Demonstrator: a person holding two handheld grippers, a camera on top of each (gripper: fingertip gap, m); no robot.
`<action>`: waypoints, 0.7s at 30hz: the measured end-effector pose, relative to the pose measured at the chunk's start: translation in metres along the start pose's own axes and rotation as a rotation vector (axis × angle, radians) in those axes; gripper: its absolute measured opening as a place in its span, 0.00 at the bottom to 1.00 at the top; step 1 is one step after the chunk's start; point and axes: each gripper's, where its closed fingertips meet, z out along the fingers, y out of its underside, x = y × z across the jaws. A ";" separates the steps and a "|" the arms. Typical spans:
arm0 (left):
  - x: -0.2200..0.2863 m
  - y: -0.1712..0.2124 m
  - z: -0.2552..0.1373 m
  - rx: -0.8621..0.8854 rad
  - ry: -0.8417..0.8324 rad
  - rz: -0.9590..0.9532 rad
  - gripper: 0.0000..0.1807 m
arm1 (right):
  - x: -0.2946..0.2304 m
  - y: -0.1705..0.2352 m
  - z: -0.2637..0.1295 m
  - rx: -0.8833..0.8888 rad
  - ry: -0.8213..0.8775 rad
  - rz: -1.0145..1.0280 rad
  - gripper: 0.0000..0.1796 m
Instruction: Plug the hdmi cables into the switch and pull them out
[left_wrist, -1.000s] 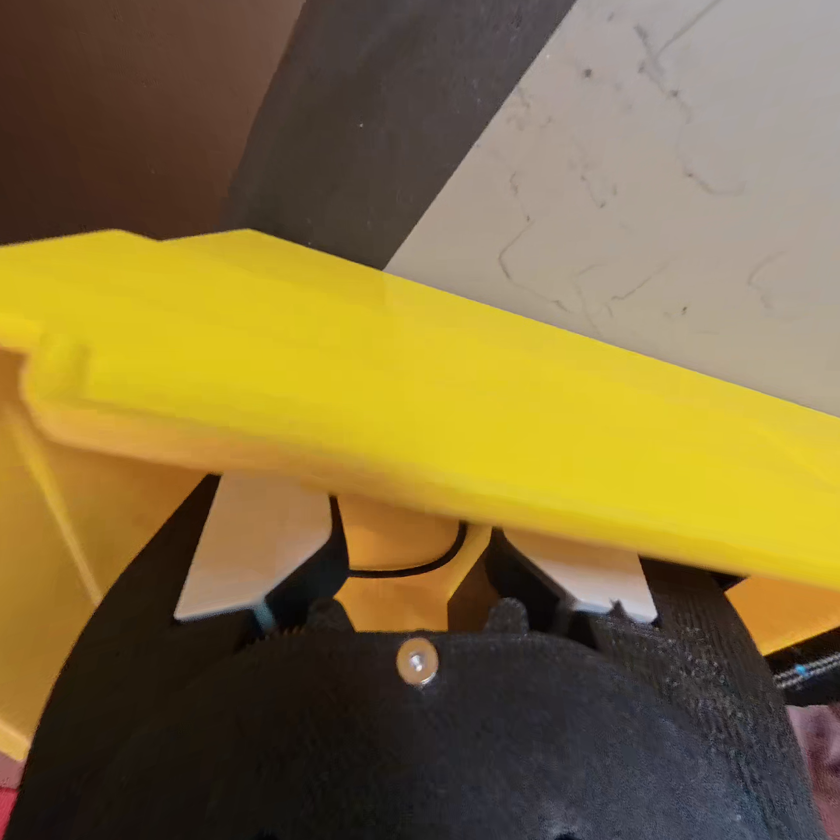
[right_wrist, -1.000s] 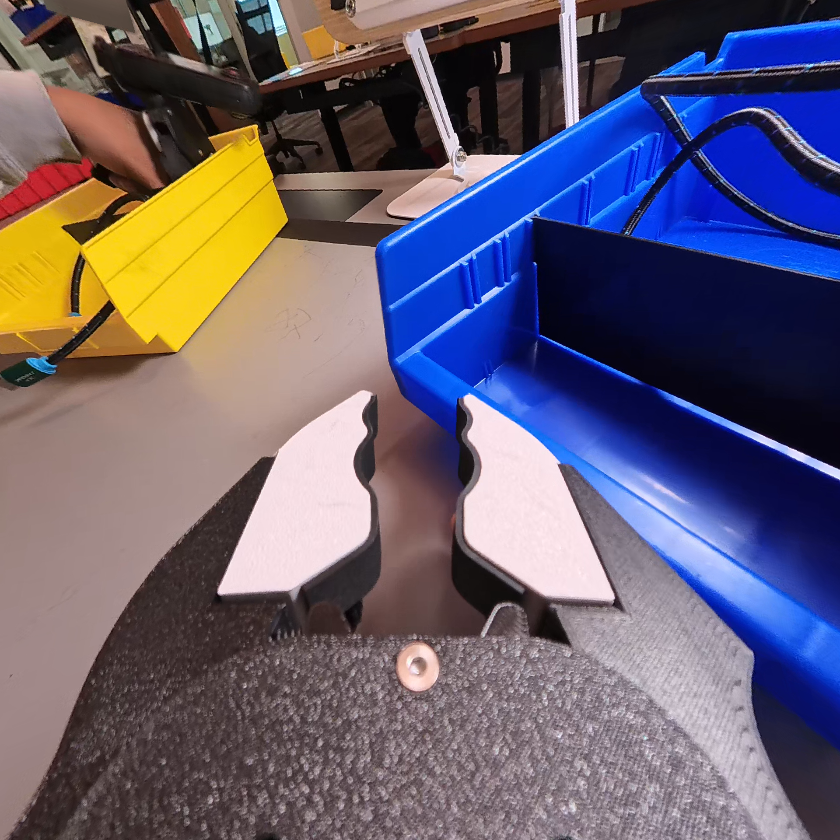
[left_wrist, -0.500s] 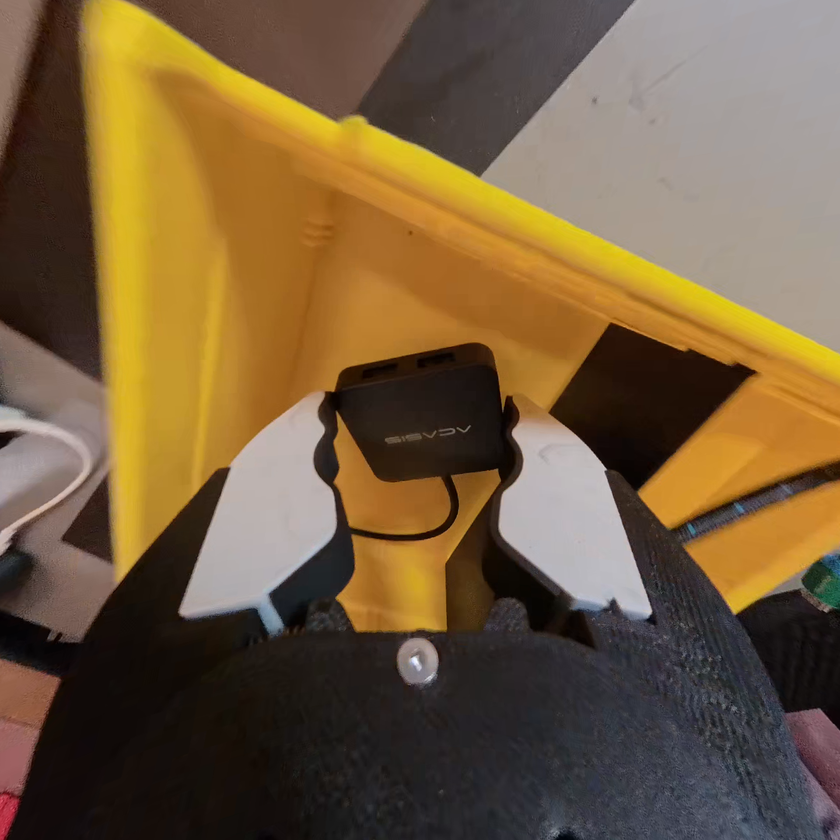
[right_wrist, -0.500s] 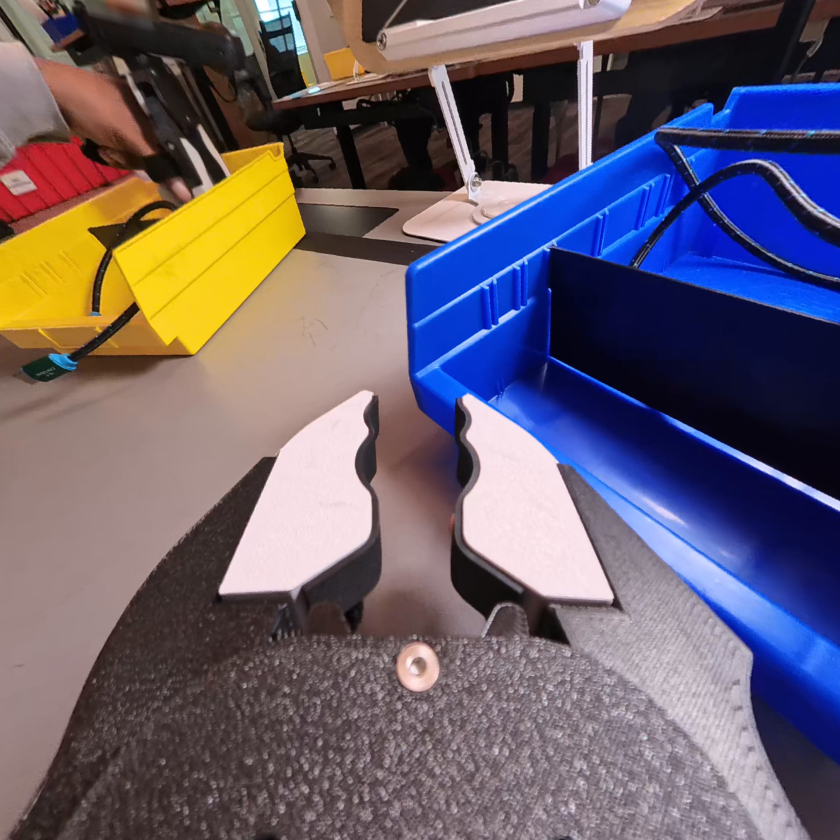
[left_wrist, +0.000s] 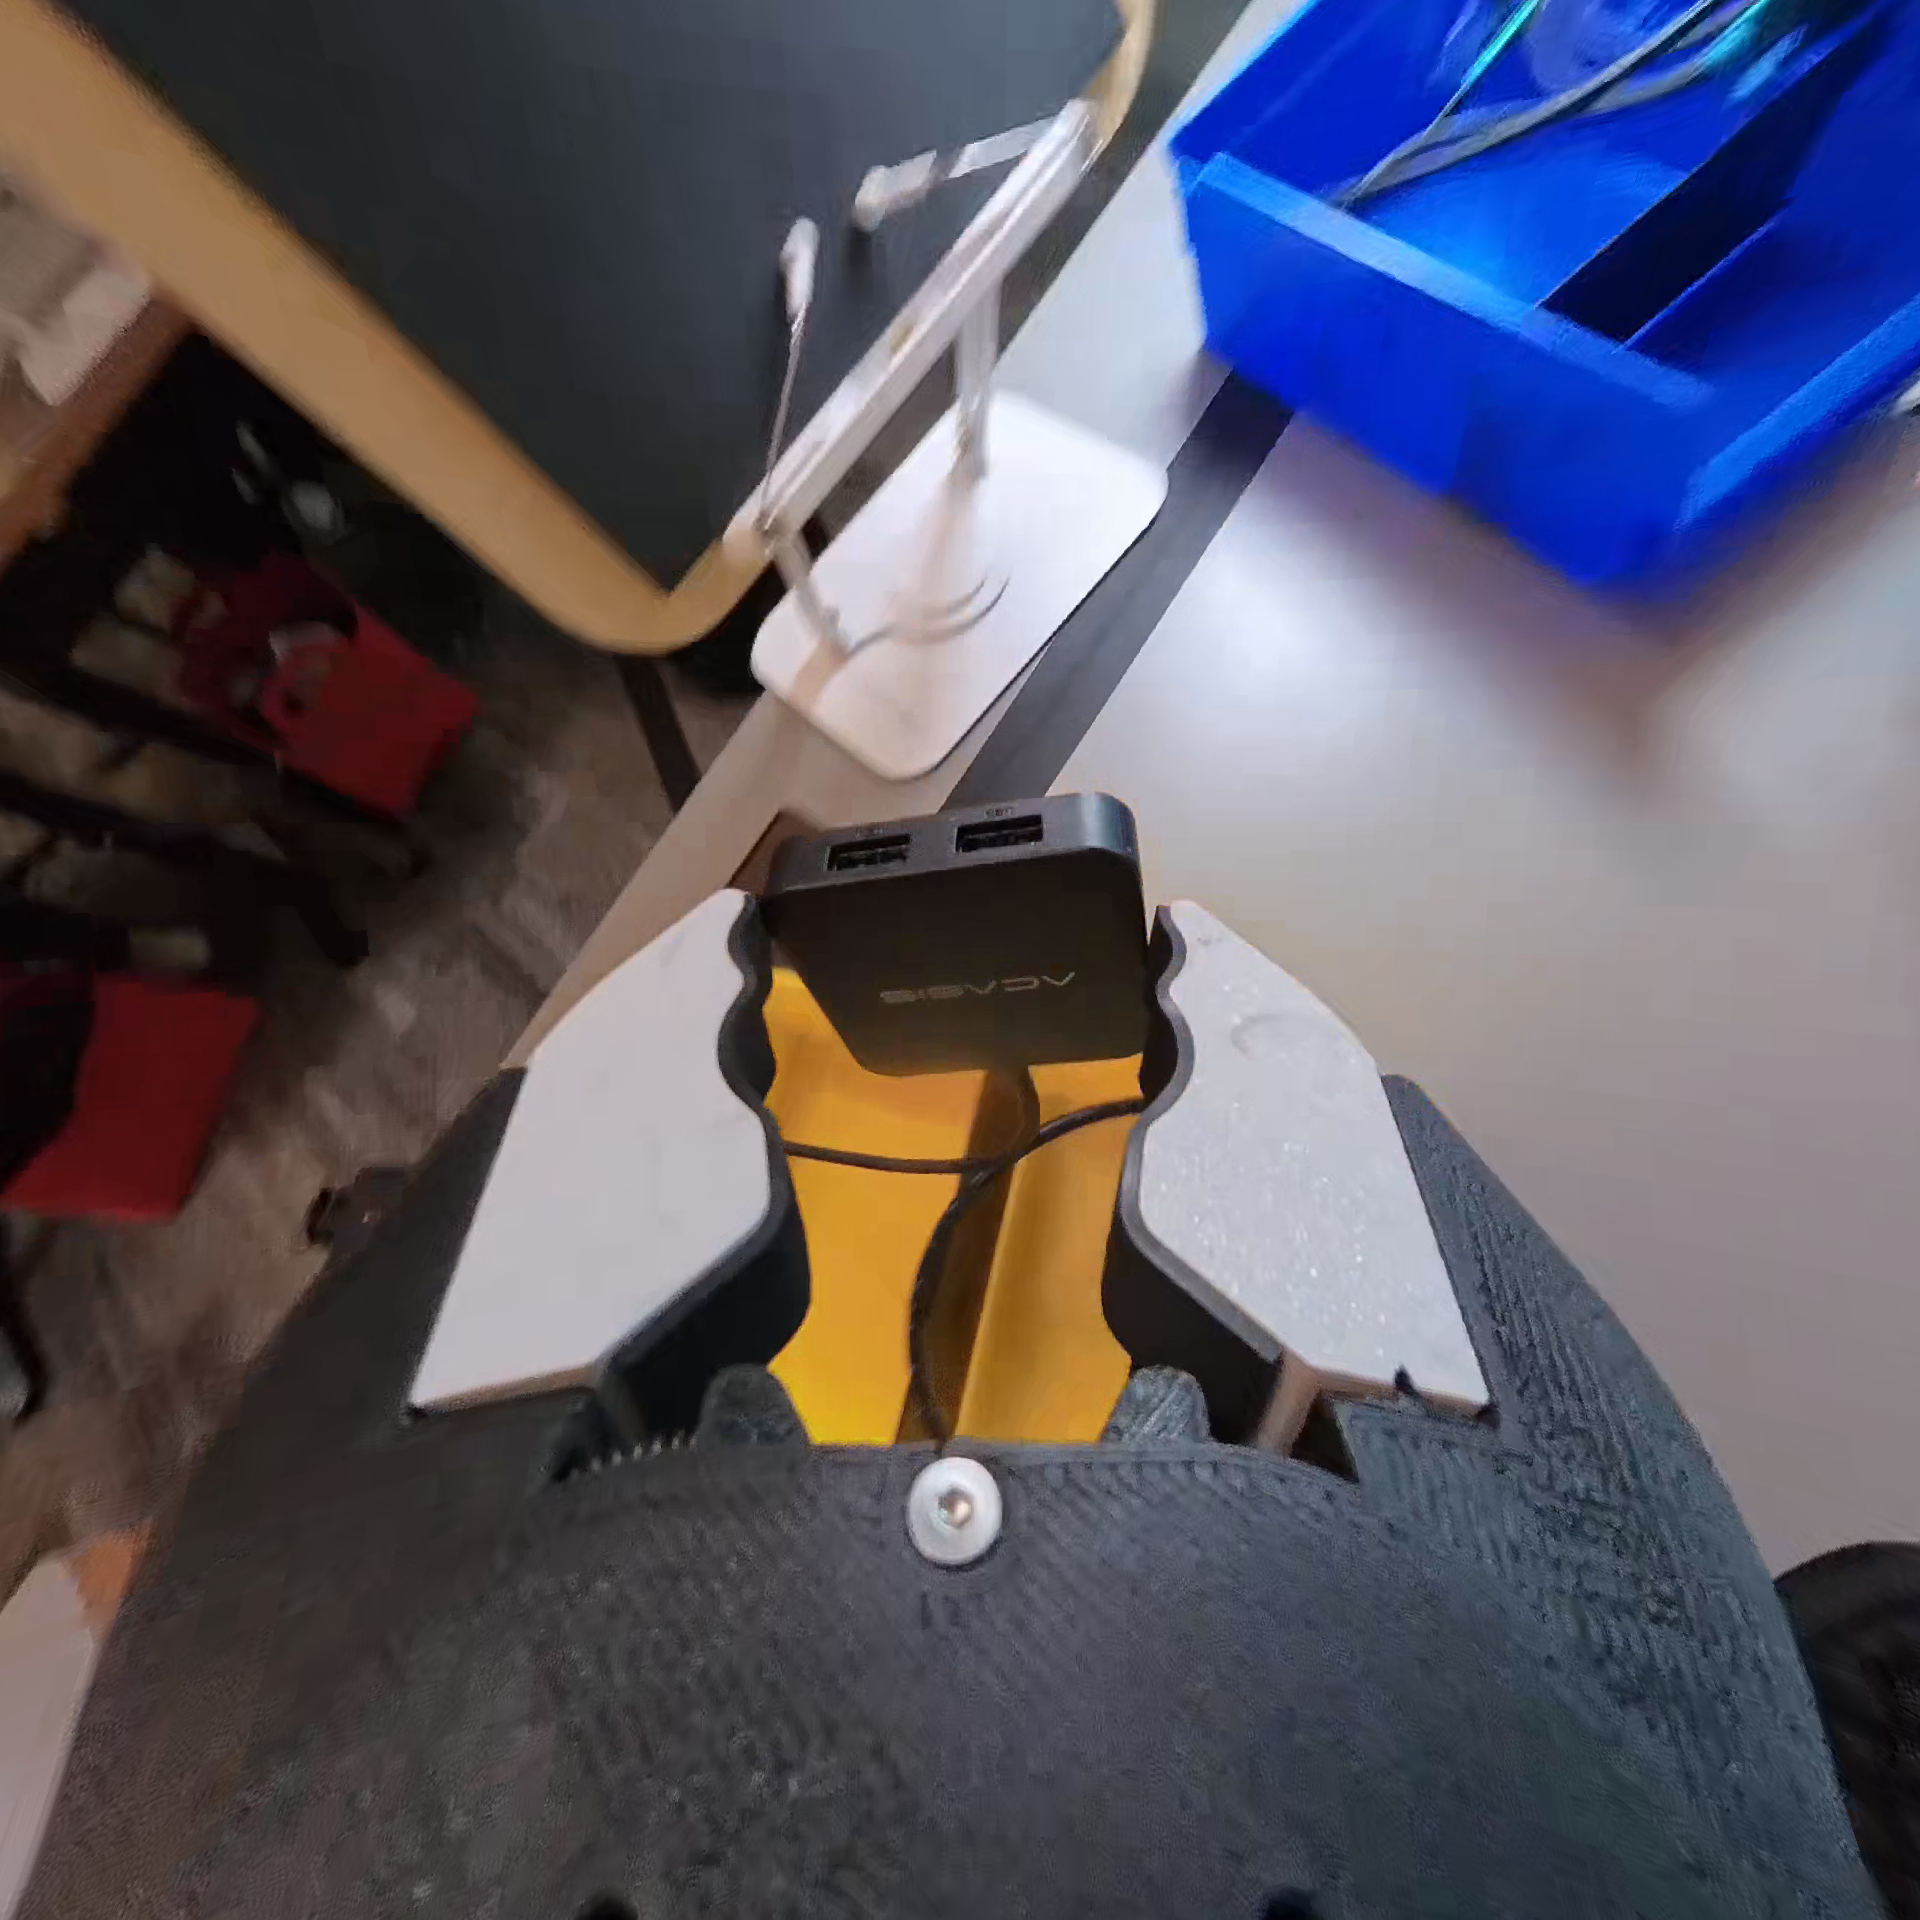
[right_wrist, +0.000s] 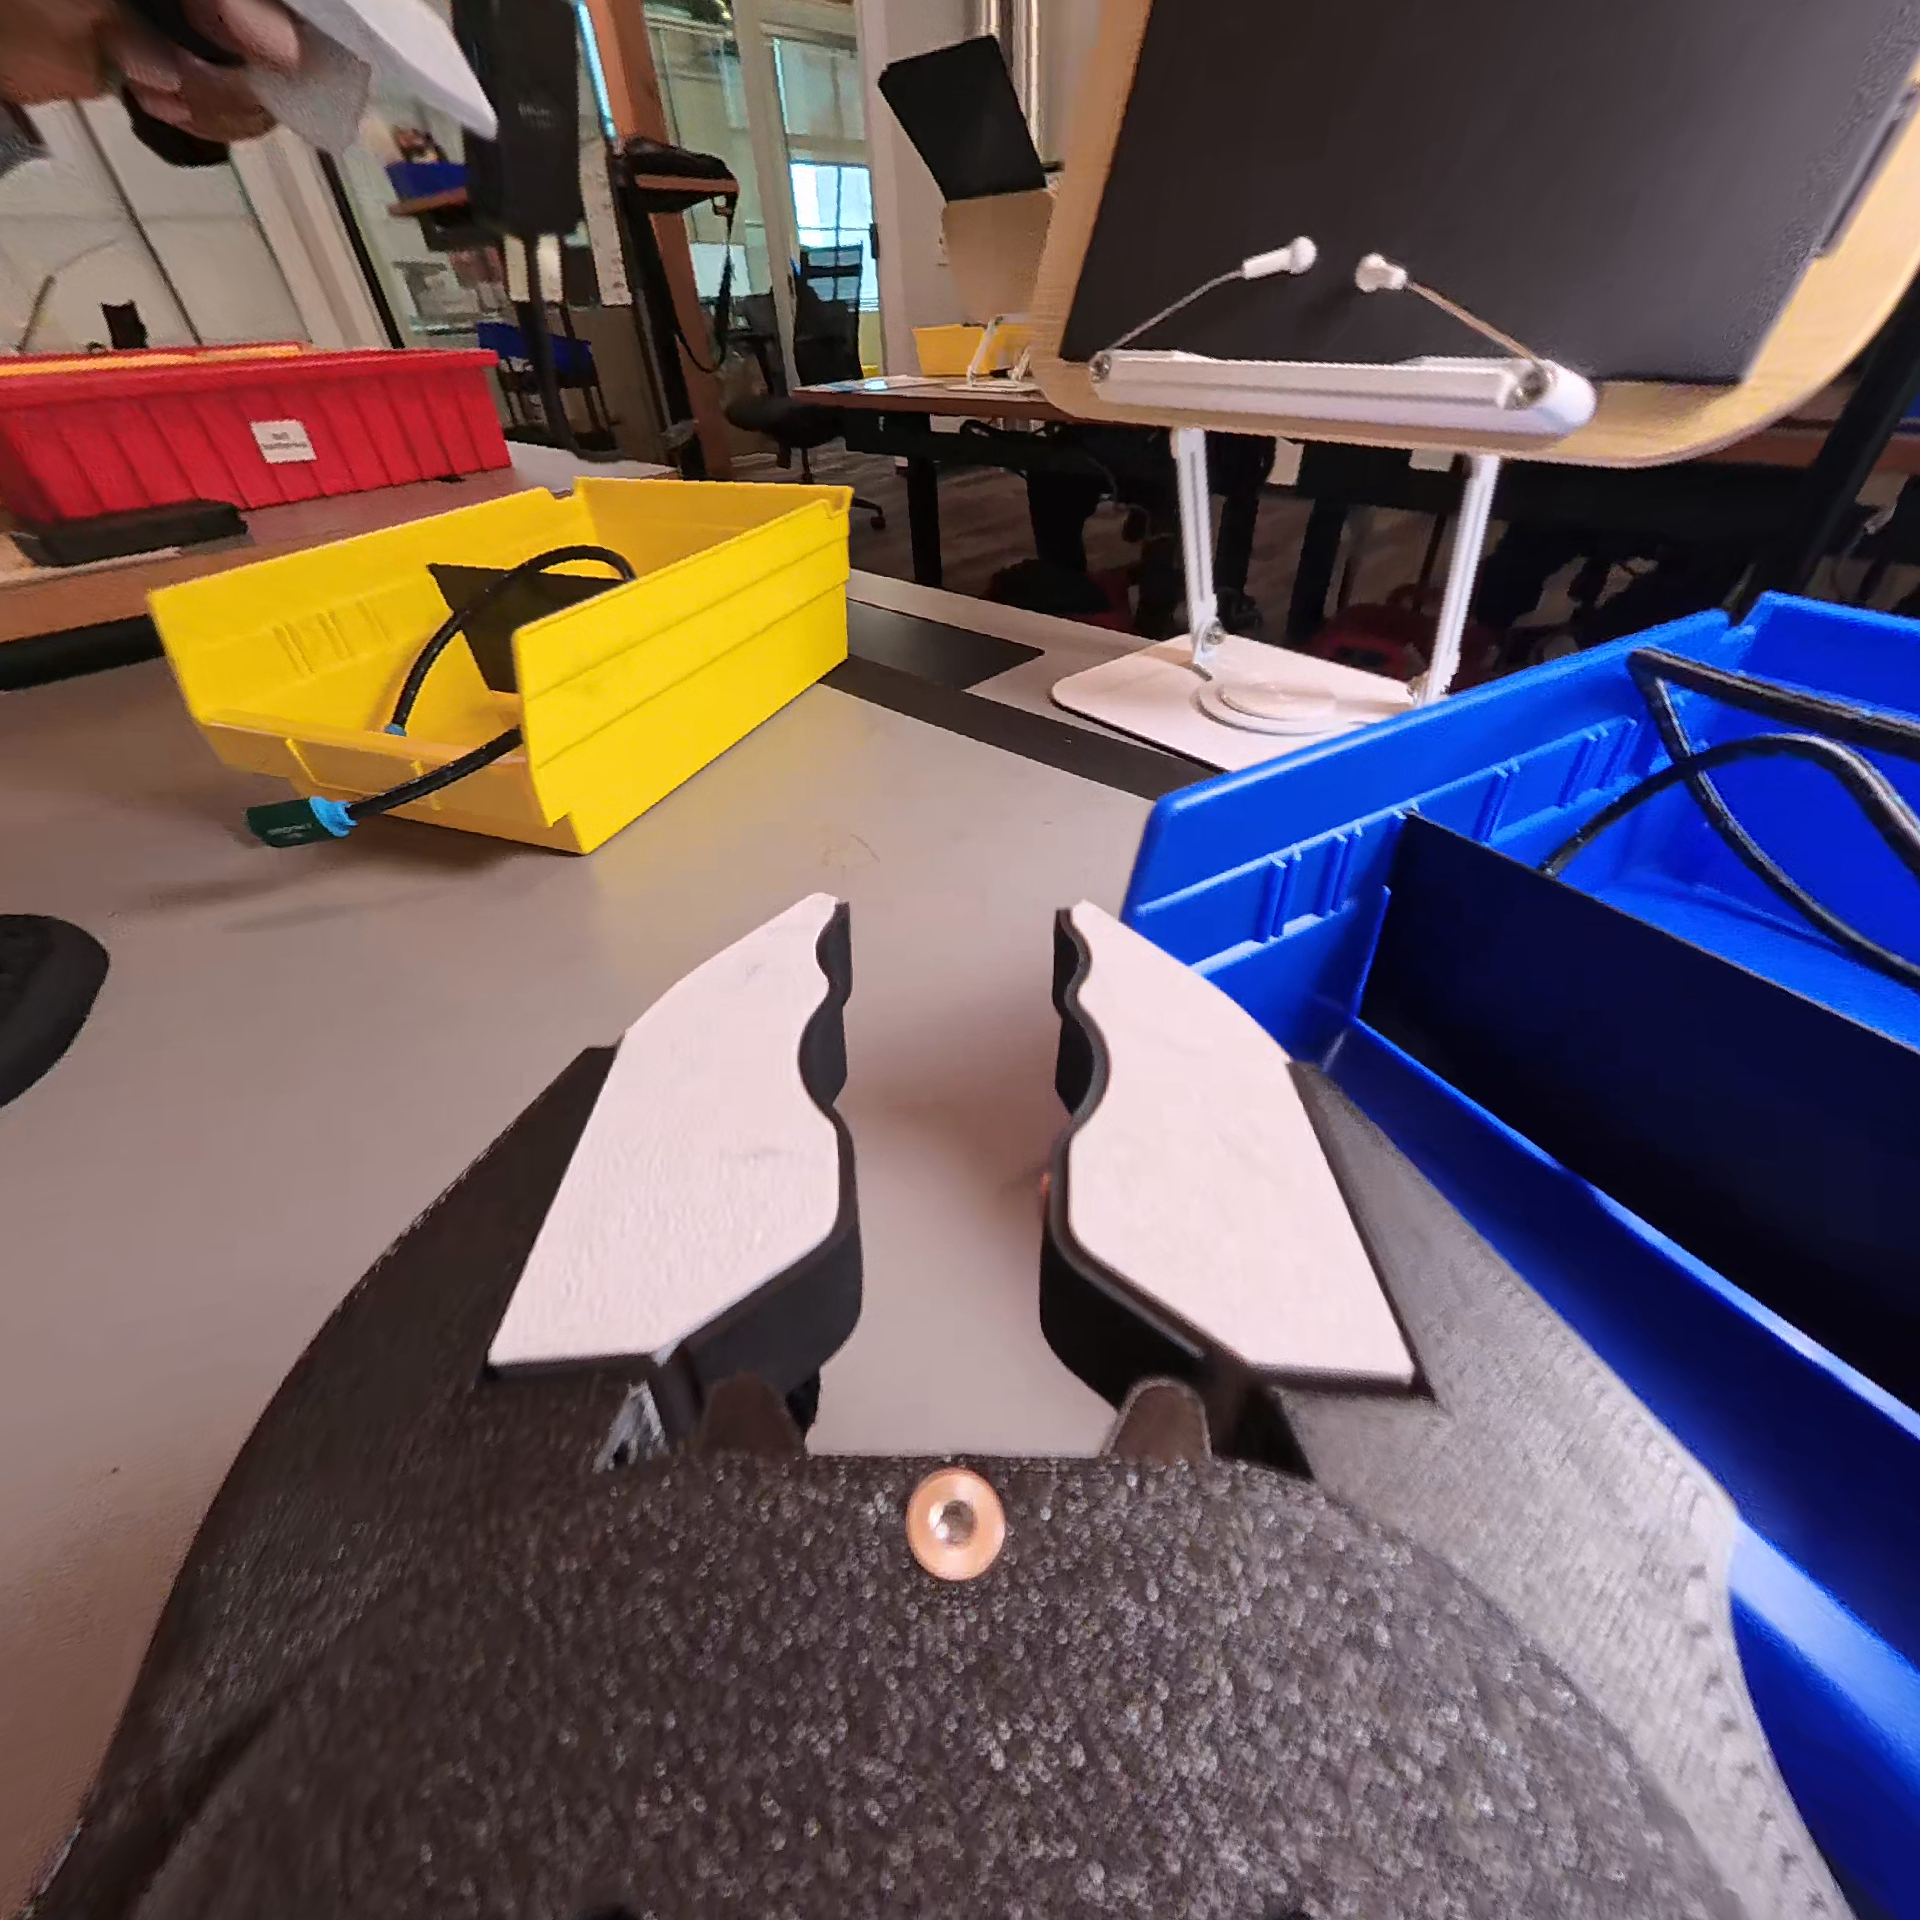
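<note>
Switch (left_wrist: 961, 935) now bin-clear, in left tool (left_wrist: 948, 935)

My left gripper (left_wrist: 951, 940): black textured body, pale grey finger pads; black switch (left_wrist: 961, 935) with thin black lead. My right gripper (right_wrist: 951, 971): same black and pale grey. Bins: yellow bin (right_wrist: 665, 623), blue bin (right_wrist: 1558, 935) with dark divider, red bin (right_wrist: 239, 442). Cable (right_wrist: 436, 665): black, blue collar, green plug. Table (right_wrist: 312, 987): light grey. Lamp stand (right_wrist: 1247, 696): white
</note>
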 end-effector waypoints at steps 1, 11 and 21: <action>0.018 -0.010 -0.005 0.060 0.019 0.017 0.39 | -0.004 -0.002 0.000 0.009 -0.008 -0.017 0.21; 0.217 -0.039 0.007 0.534 0.713 -0.455 0.39 | -0.068 -0.017 -0.003 0.097 -0.175 -0.214 0.25; 0.268 -0.023 0.039 0.556 1.033 -0.715 0.39 | -0.107 -0.014 -0.003 0.095 -0.318 -0.272 0.26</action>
